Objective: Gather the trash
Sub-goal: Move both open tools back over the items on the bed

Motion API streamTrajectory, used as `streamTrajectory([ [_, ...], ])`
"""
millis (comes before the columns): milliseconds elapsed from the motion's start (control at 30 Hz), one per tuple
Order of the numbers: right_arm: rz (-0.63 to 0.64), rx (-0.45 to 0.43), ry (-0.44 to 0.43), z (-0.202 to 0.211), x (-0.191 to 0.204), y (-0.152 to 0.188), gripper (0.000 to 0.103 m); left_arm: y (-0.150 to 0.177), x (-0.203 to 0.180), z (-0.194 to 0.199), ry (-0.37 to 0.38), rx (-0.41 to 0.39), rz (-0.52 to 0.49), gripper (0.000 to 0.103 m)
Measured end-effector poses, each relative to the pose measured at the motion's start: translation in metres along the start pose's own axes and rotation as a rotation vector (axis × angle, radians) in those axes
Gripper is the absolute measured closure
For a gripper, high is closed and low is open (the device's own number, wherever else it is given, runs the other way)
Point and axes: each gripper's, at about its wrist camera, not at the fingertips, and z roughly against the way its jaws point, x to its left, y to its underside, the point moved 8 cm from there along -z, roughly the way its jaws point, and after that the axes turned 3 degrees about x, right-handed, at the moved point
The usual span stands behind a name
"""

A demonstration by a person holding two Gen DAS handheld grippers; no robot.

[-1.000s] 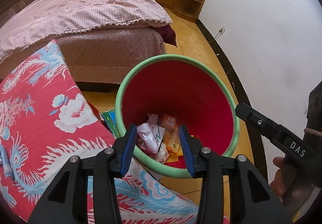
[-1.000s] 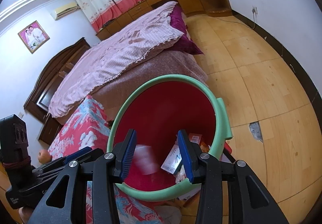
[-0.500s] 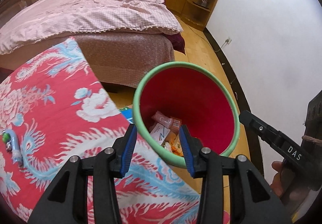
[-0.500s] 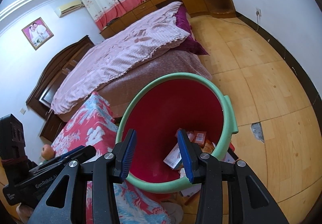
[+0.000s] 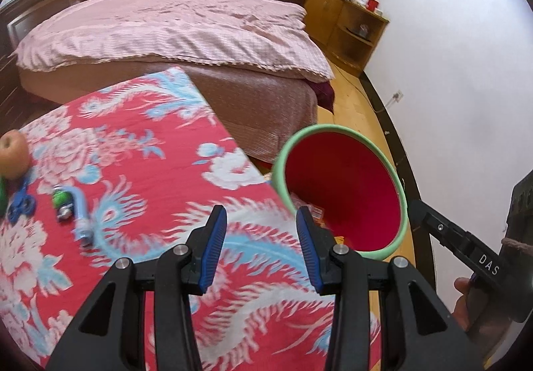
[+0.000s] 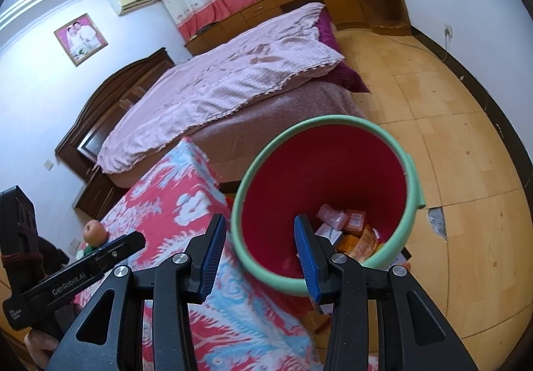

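A red bin with a green rim (image 5: pixel 383 164) (image 6: pixel 411 171) stands on the floor beside the table and holds packets and wrappers (image 6: pixel 336 221). My left gripper (image 5: pixel 261 246) is open and empty over the red floral tablecloth (image 5: pixel 133 154), left of the bin. My right gripper (image 6: pixel 258 251) is open and empty over the bin's near rim. On the cloth at the left lie a small green item (image 5: pixel 61 201), a pale blue tube (image 5: pixel 81 217) and blue scissors (image 5: pixel 20 201).
An apple (image 5: pixel 13 154) (image 6: pixel 95 231) sits at the table's far left. A bed with a pink cover (image 5: pixel 173 31) stands behind the table. Wooden cabinets (image 5: pixel 359 28) line the far wall. Tan floor tiles (image 6: pixel 466 144) lie to the right of the bin.
My left gripper has swung left from over the bin to over the tablecloth. A pink packet released by the right gripper dropped into the bin. My right gripper has pulled back a little.
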Motion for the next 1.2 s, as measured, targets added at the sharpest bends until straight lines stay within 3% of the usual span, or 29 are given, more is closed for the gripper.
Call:
streamTrajectory([
  [433,0.132,0.069,-0.06,-0.016,0.076,0.025,0.059,0.01,0.079,0.046,-0.088,-0.068,0.116,0.06],
  [867,0.259,0.128,-0.11,-0.043,0.149,0.045,0.059,0.025,0.183,0.088,-0.211,-0.123,0.259,0.06],
  [1200,0.356,0.19,-0.136,-0.077,0.204,0.064,0.059,0.041,0.256,0.09,-0.304,-0.103,0.341,0.06],
])
